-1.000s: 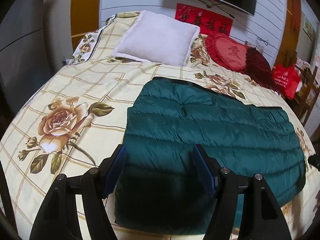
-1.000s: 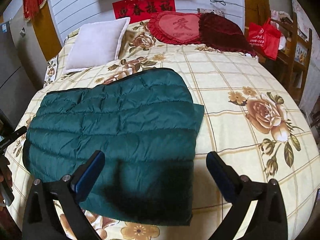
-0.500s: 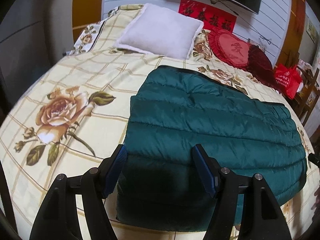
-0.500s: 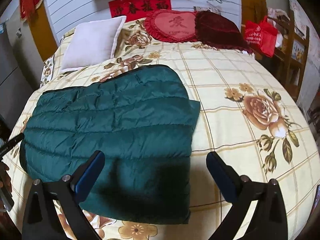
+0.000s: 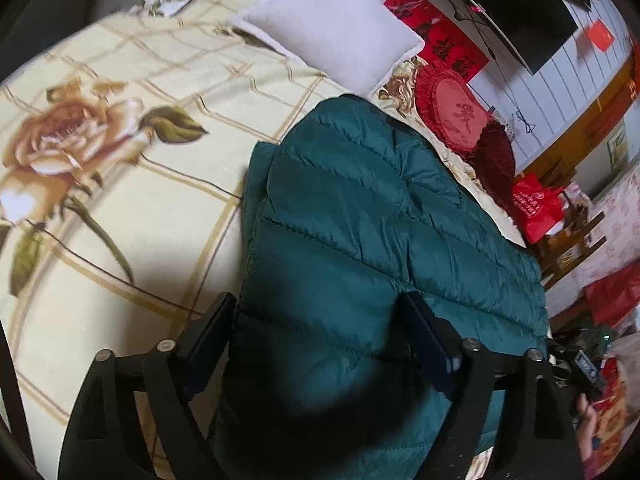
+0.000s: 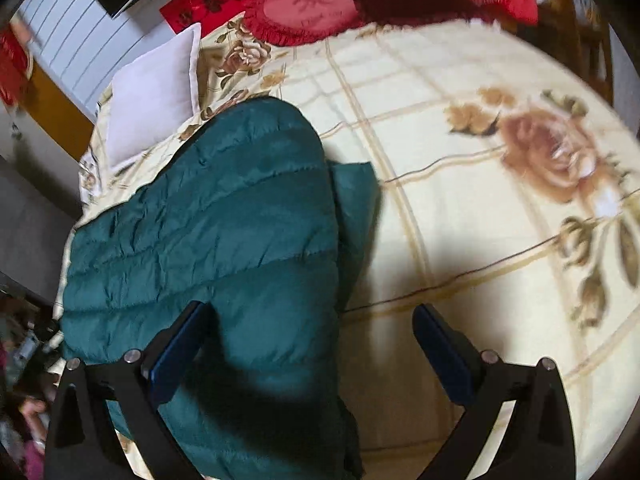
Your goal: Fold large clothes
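A dark green quilted down jacket (image 5: 360, 232) lies folded flat on the floral bedspread (image 5: 120, 184). My left gripper (image 5: 320, 320) is open, low over the jacket's near left corner, with the fabric between its fingers and its left finger at the jacket's left edge. In the right wrist view the jacket (image 6: 208, 232) fills the left half. My right gripper (image 6: 312, 332) is open, wide apart, straddling the jacket's near right edge; its right finger is over the bedspread (image 6: 460, 208).
A white pillow (image 5: 336, 24), a red heart cushion (image 5: 452, 112) and a dark red cushion (image 5: 496, 156) lie at the head of the bed. A red bag (image 5: 536, 208) and wooden furniture stand beside the bed on the right.
Both grippers have dropped lower and closer to the jacket's near corners and tilted. The jacket has not moved. Both stay open.
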### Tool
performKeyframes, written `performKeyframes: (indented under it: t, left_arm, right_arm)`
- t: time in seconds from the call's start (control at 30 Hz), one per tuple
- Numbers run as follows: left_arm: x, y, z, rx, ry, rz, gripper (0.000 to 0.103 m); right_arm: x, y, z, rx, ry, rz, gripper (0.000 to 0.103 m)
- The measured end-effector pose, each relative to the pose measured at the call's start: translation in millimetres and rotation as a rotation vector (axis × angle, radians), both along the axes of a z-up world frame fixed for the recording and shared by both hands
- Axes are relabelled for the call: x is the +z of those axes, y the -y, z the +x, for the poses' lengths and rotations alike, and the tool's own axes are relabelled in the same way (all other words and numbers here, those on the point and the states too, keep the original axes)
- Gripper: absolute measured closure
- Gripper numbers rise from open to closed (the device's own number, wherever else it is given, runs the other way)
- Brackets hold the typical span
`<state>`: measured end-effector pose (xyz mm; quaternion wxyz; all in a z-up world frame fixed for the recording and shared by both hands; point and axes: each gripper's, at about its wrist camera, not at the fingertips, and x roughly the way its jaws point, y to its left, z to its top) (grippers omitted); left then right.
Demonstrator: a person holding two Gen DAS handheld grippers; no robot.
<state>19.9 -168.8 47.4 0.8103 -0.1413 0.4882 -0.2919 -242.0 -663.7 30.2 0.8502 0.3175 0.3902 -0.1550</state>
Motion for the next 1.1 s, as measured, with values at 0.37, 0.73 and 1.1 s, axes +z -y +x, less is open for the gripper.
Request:
performKeyframes:
  t: [0.37, 0.73, 1.1]
  left_arm:
    - [-19.7, 14.2, 14.0, -0.059, -0.094, -0.084, 0.000]
    - [0.0, 23.8, -10.5, -0.095, 0.021, -0.049, 0.036]
    - [58.8, -24.3, -88.8, -0.188, 0.058, -0.105, 0.056]
  right_arm:
    - [-27.6, 8.7, 36.5, 0.129, 0.038, 0.091, 0.000]
    - [-11.0, -28.0, 43.0, 0.167, 0.101, 0.036, 0.036]
    - [65.4, -81.4, -20.8, 0.271, 0.182, 0.011, 0.061]
